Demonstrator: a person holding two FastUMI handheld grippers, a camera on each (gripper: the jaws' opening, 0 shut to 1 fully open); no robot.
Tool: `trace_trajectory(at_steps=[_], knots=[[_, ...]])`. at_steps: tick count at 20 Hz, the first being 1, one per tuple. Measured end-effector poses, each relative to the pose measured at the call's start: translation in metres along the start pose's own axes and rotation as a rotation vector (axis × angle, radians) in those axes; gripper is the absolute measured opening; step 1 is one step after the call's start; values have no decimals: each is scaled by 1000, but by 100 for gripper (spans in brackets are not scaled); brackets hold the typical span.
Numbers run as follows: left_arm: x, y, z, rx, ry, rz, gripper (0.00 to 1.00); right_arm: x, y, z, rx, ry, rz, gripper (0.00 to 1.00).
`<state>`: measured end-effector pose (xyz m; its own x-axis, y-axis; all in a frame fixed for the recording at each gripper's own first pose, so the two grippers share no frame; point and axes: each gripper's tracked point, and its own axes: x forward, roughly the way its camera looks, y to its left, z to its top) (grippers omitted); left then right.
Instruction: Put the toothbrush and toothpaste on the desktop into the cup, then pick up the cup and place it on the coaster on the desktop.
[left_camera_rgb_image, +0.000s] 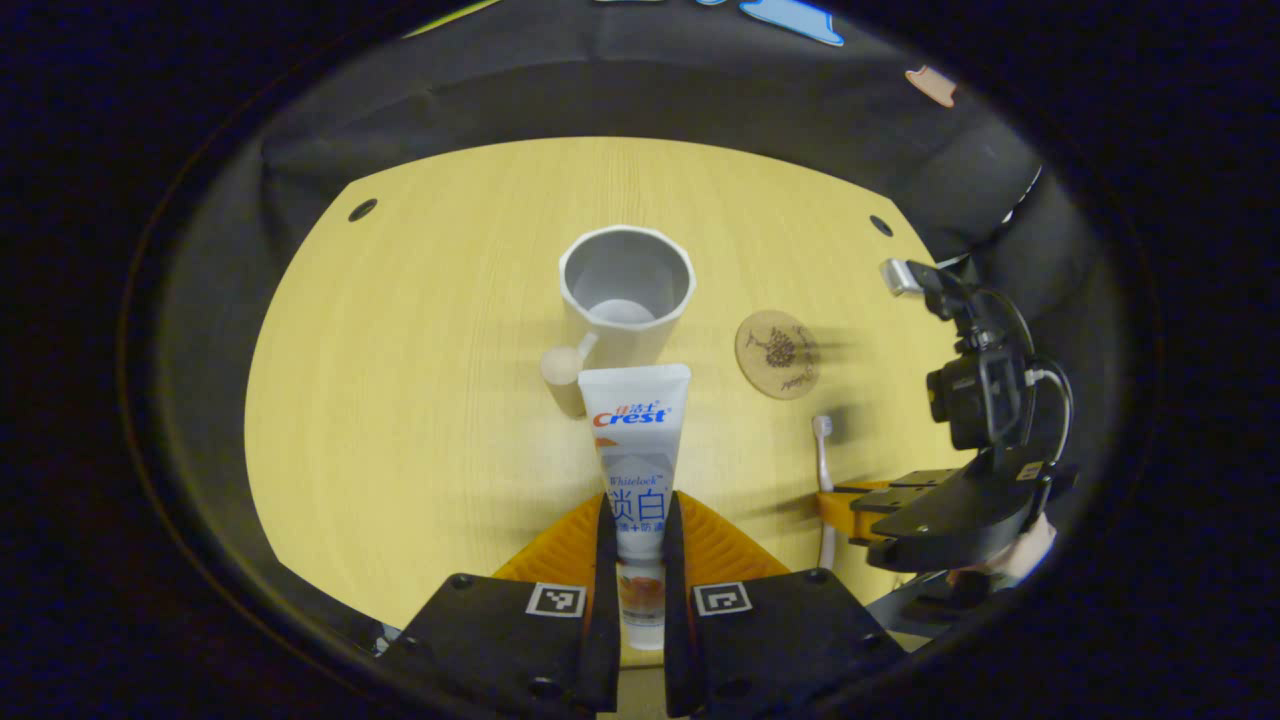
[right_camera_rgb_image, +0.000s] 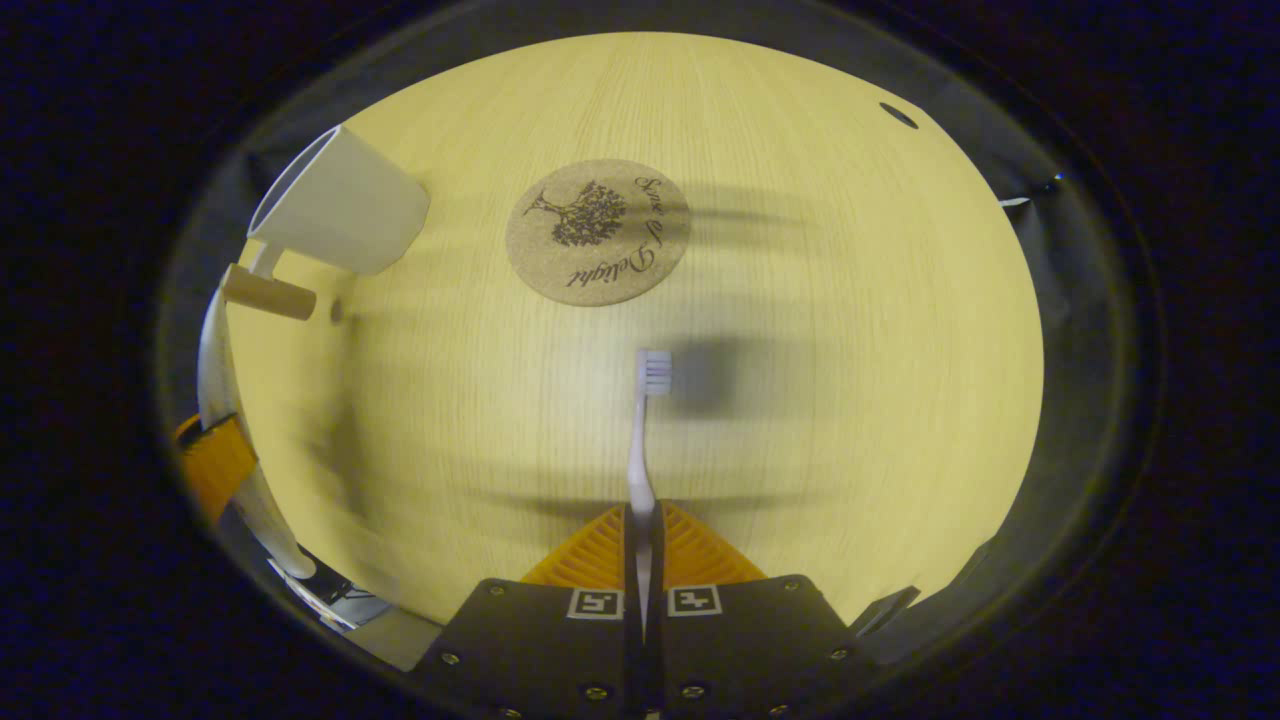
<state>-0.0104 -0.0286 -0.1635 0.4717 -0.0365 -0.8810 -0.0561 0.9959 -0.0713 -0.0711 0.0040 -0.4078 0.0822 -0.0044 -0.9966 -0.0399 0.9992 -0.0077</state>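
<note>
Jaws clamp: L gripper (left_camera_rgb_image: 635, 525) on Crest toothpaste (left_camera_rgb_image: 634, 440), R gripper (right_camera_rgb_image: 644, 535) on toothbrush (right_camera_rgb_image: 645, 420)

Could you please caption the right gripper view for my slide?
Right gripper holding the toothbrush above the desktop, before the coaster.

A pale wooden tabletop (left_camera_rgb_image: 420, 350) with dark holes near its corners.
</note>
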Motion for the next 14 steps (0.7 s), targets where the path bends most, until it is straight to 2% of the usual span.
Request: trace_trajectory(at_steps=[3, 8, 14], knots=[[26, 10, 18, -4, -62, -18, 25, -1, 0, 1, -2, -2, -1, 1], [13, 15, 80, 2, -160, -17, 25, -1, 0, 0, -2, -7, 0, 1], [36, 24, 131, 6, -216, -17, 25, -1, 0, -1, 3, -20, -4, 1]])
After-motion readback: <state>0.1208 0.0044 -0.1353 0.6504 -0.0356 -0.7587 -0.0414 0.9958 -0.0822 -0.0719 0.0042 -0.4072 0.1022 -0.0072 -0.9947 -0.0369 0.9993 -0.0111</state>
